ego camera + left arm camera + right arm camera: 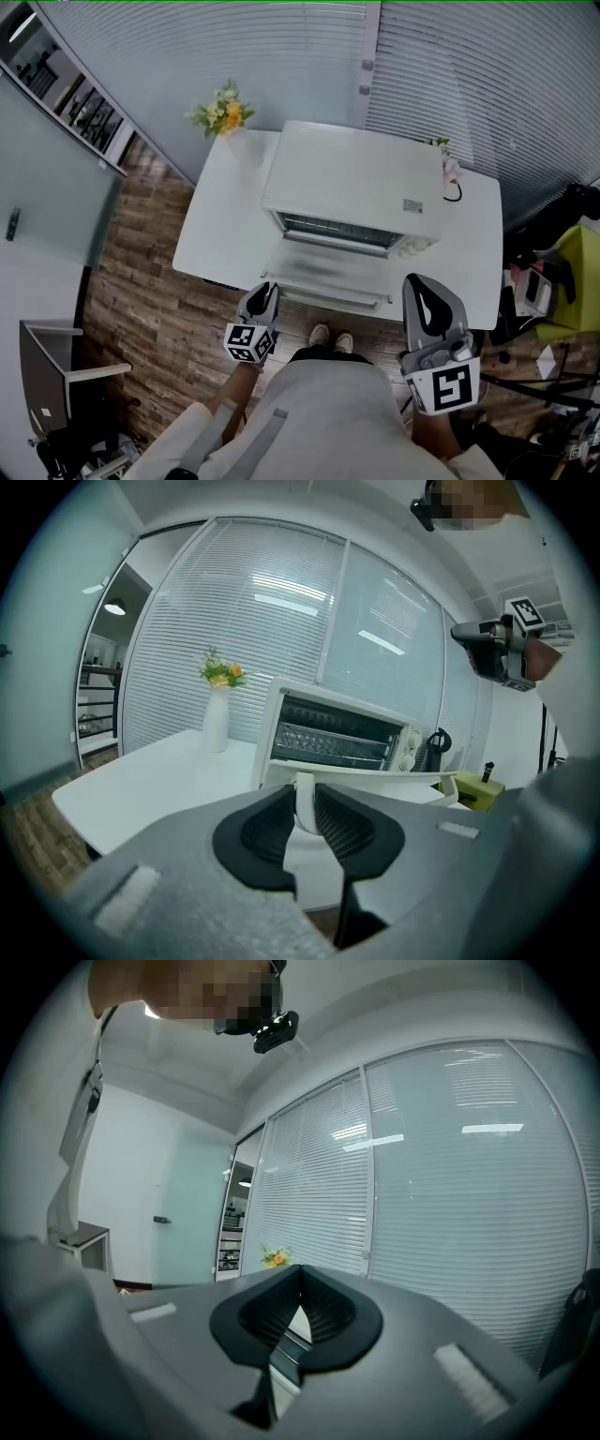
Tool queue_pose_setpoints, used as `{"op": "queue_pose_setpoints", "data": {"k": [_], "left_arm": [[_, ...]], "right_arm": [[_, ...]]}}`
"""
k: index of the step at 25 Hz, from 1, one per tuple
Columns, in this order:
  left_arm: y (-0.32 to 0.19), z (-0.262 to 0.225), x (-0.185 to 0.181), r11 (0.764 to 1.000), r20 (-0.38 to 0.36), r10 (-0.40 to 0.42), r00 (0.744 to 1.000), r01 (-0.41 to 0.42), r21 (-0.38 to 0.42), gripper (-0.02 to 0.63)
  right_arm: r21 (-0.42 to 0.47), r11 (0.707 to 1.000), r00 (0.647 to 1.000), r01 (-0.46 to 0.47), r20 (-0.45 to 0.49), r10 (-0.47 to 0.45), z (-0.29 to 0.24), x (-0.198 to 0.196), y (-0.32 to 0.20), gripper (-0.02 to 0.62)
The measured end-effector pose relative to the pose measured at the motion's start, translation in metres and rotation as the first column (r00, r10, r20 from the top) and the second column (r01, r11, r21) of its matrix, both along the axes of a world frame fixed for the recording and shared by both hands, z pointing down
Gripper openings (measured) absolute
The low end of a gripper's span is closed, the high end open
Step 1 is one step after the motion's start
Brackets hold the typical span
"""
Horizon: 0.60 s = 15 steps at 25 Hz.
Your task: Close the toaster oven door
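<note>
At the door [333, 272] front, left gripper [302, 803] pinches the handle [403, 772]; swing it up evenly (right gripper [300, 1288] closed, empty).

The oven [352, 178] is a white box set toward the back of the white surface [220, 225], with its front facing the person. Its door [328, 270] hangs fully open, lying about flat and reaching to the surface's near edge. The wire rack [328, 742] inside is on show. Two pale knobs [408, 747] sit at the right end of the front. The door's white handle [342, 302] runs along its near edge, and its left post is pinched between the jaws of the left gripper [303, 799].
</note>
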<state>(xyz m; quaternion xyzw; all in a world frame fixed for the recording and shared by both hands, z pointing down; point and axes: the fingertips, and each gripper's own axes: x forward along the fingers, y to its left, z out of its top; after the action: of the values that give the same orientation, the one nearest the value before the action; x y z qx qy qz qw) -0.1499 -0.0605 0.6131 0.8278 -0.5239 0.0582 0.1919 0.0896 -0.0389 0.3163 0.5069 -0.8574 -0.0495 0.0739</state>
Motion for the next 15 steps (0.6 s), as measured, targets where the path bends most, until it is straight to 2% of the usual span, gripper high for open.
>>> {"op": "queue_pose_setpoints", "data": {"k": [15], "left_arm": [[-0.0062, -0.0086, 0.0012, 1.0, -0.007, 0.003, 1.0, -0.003, 0.012, 0.08]], "right_arm": [[0.004, 1.0, 1.0, 0.001, -0.001, -0.001, -0.0016, -0.0008, 0.0001, 0.004]]}}
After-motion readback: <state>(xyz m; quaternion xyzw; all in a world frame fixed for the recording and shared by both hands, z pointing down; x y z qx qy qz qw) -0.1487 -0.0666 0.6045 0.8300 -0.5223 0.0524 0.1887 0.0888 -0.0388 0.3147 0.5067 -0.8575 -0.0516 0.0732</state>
